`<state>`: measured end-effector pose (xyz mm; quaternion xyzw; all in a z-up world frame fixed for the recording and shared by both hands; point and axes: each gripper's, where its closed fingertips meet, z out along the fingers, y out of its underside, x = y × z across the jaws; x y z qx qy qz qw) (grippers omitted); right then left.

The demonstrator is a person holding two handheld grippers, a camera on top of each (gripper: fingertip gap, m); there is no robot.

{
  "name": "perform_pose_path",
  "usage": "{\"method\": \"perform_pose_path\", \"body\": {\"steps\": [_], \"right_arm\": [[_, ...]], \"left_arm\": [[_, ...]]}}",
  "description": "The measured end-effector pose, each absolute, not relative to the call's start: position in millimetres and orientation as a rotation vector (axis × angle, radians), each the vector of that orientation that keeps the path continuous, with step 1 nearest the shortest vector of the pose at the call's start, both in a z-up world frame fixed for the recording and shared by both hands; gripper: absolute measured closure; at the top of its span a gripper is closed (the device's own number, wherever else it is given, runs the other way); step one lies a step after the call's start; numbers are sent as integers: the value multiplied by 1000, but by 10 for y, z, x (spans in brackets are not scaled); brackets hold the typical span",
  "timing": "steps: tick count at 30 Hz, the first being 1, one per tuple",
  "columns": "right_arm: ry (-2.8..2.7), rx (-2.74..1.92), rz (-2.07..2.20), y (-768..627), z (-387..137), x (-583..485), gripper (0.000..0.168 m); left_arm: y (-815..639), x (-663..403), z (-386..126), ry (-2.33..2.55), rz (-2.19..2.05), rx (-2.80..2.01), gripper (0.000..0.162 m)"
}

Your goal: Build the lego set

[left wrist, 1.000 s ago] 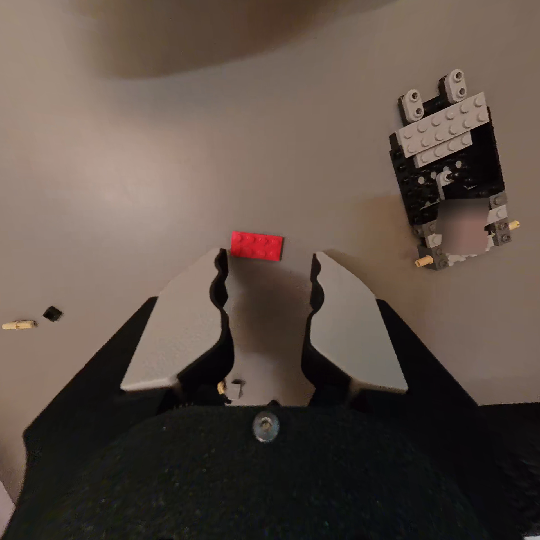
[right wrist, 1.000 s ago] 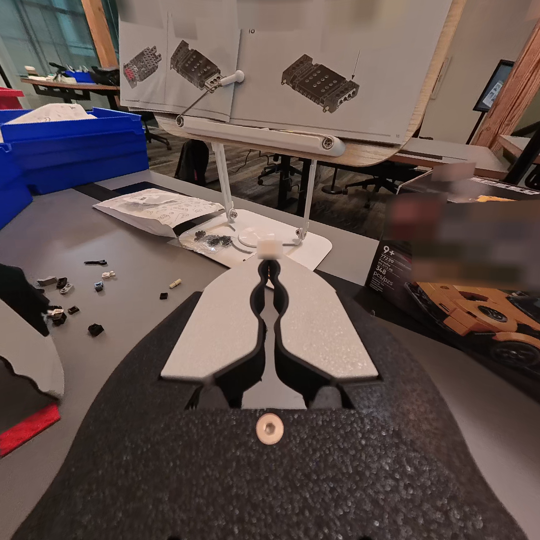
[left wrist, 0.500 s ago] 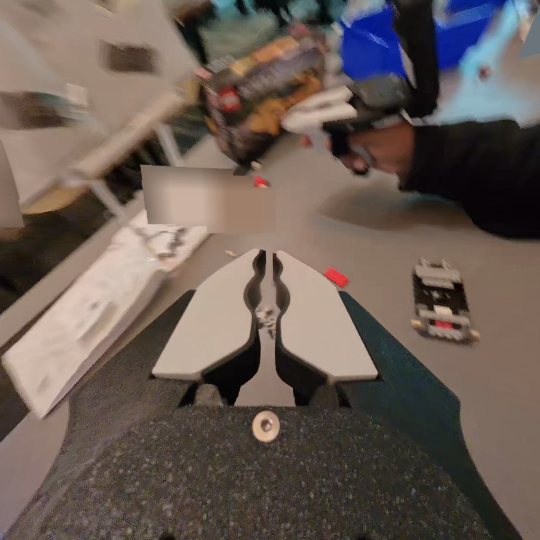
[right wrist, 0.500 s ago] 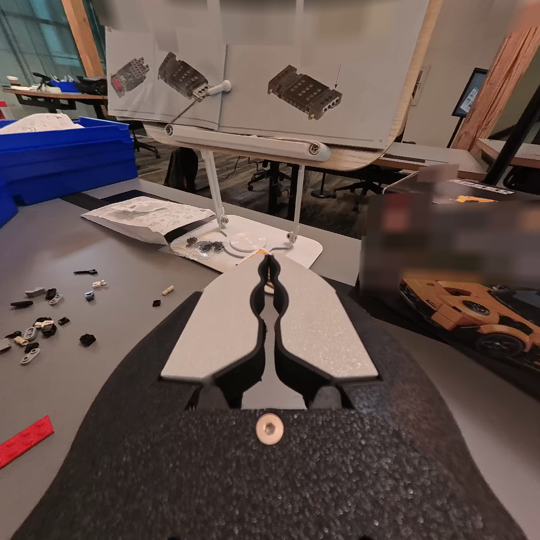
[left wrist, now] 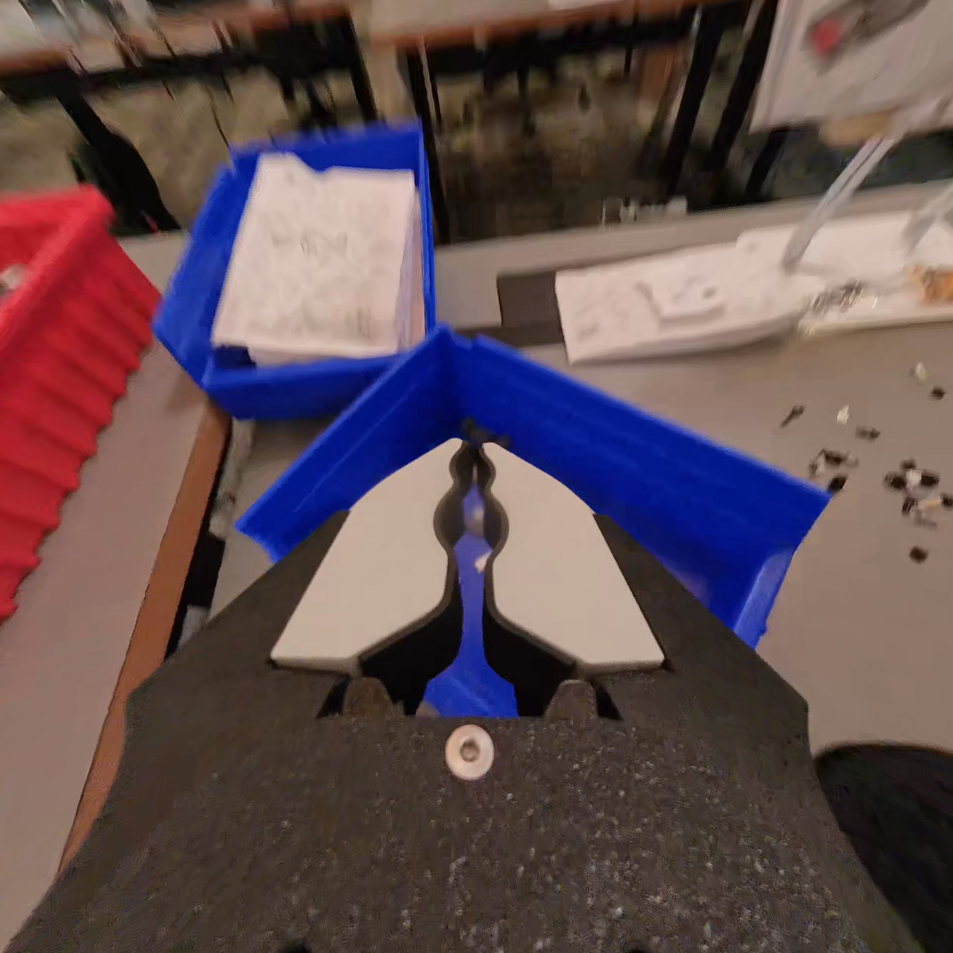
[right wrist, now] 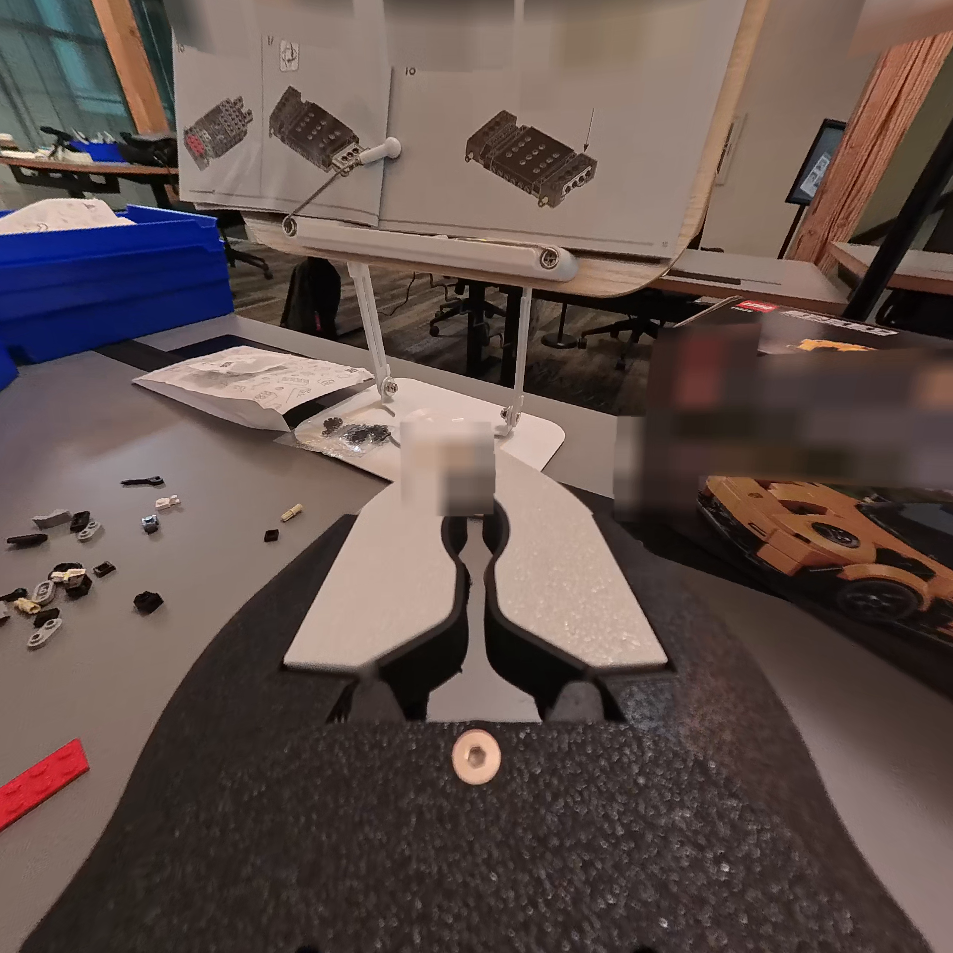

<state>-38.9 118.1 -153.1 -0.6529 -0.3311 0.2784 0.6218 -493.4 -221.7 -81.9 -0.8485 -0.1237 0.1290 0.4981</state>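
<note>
My left gripper (left wrist: 477, 451) is shut and hangs over an open blue bin (left wrist: 619, 454); a small dark speck sits at its tips, too blurred to tell if it is held. My right gripper (right wrist: 466, 482) is shut above the grey table, its tips covered by a mosaic patch. A red plate (right wrist: 41, 773) lies flat at the lower left of the right wrist view. Several small black, grey and tan pieces (right wrist: 67, 577) are scattered left of the right gripper and also show in the left wrist view (left wrist: 907, 479). The build itself is not in view.
An instruction sheet on a white stand (right wrist: 464, 144) stands ahead of the right gripper, with a paper bag (right wrist: 247, 381) and a clear parts bag (right wrist: 356, 433) at its foot. The set's box (right wrist: 825, 515) lies right. A second blue bin (left wrist: 319, 268) and a red bin (left wrist: 51, 361) stand left. There is about 60 cm between the tips of the two grippers. Between my right fingertips and the red plate (right wrist: 41, 773) there is roughly 20 cm.
My left gripper has shut and swung away from the red plate and the build, to the left over the blue bin. The right gripper has hardly moved.
</note>
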Motion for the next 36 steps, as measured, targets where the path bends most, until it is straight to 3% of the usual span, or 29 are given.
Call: {"method": "perform_pose_path", "body": {"steps": [6, 9, 19, 23, 25, 30, 36], "right_arm": [[-776, -1511, 637, 1169, -1584, -416, 168], [-783, -1514, 636, 1170, -1599, -421, 168], [-801, -1522, 637, 1182, -1639, -417, 168], [-806, -1529, 642, 1183, -1661, -422, 168], [-810, -1530, 641, 1180, -1667, -427, 168], [-812, -1533, 644, 1177, -1675, -428, 168], [-809, -1519, 654, 1156, -1634, -435, 168]], "left_arm": [[-2204, -5359, -1513, -238, 318, -2479, 148], [-2171, -5387, -1880, -167, 240, -2720, 133], [-2095, -5694, -2643, -71, 354, -3130, 125], [-2084, -5739, -2757, -103, 332, -3170, 125], [-2071, -5751, -2778, -113, 322, -3172, 139], [-2112, -5752, -2742, -61, 358, -3176, 141], [-1736, -5357, -1960, 8, 329, -2762, 141]]}}
